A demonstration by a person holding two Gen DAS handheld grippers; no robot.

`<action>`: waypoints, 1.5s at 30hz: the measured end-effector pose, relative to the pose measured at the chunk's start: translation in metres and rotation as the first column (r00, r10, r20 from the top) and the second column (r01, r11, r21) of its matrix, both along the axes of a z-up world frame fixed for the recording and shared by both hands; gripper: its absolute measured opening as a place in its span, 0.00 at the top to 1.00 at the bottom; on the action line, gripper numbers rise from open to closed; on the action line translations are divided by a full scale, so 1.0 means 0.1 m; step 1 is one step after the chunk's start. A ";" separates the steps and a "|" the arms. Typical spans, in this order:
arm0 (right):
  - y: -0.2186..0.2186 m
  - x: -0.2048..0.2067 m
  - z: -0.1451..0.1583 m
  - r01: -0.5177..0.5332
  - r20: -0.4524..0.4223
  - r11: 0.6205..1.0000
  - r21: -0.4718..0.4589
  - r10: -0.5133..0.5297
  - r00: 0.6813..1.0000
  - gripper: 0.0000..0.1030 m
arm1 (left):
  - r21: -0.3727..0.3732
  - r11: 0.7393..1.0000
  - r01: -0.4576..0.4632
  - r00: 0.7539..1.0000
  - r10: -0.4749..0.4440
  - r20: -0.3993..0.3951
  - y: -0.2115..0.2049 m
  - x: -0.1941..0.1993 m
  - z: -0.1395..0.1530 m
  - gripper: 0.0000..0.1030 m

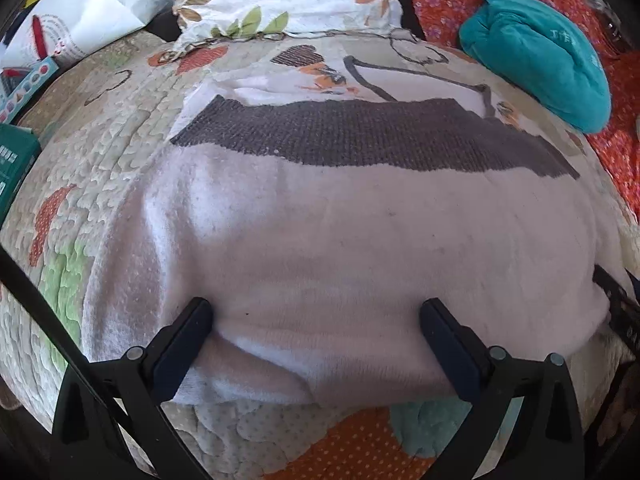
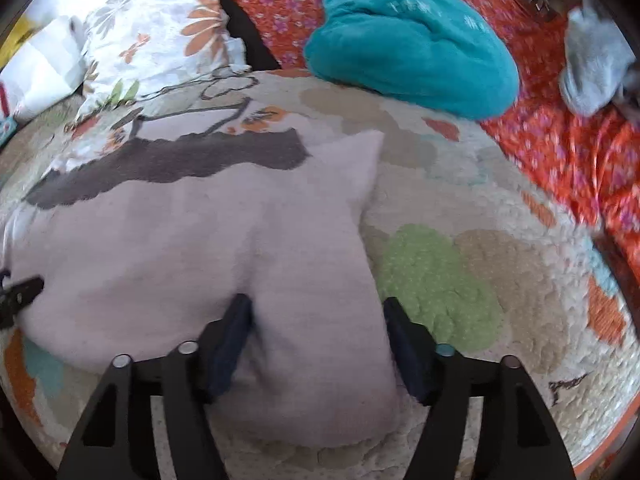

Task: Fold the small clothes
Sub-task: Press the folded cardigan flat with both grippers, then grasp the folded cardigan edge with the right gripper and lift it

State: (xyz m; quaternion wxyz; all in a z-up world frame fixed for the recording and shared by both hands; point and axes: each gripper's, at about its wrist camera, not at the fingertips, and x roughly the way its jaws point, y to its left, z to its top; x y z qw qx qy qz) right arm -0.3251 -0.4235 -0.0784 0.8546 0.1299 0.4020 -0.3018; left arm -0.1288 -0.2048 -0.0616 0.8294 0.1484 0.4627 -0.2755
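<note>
The left claw (image 1: 316, 320) stands spread wide over the near edge of the white garment (image 1: 340, 240), not pinching it. The right claw (image 2: 318, 312) is spread too, astride the garment's near right corner. The garment lies flat on the quilted bed (image 2: 460, 208), with a teal cloth (image 2: 412, 44) beyond it.

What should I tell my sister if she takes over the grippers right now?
Left gripper: jaws wide open, over the near edge of the white garment, nothing gripped.
Right gripper: jaws open, straddling the garment's right edge, not pinching.
The garment lies on the quilt, grey band at the far side; it looks folded over once.
Left: further folds. A teal garment waits behind.
</note>
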 end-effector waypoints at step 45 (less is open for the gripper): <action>2.14 3.32 0.20 -0.522 -0.224 0.769 0.368 0.618 0.754 0.14 | -0.383 0.871 -0.309 0.905 0.145 -0.401 1.28 0.67 -0.05 0.66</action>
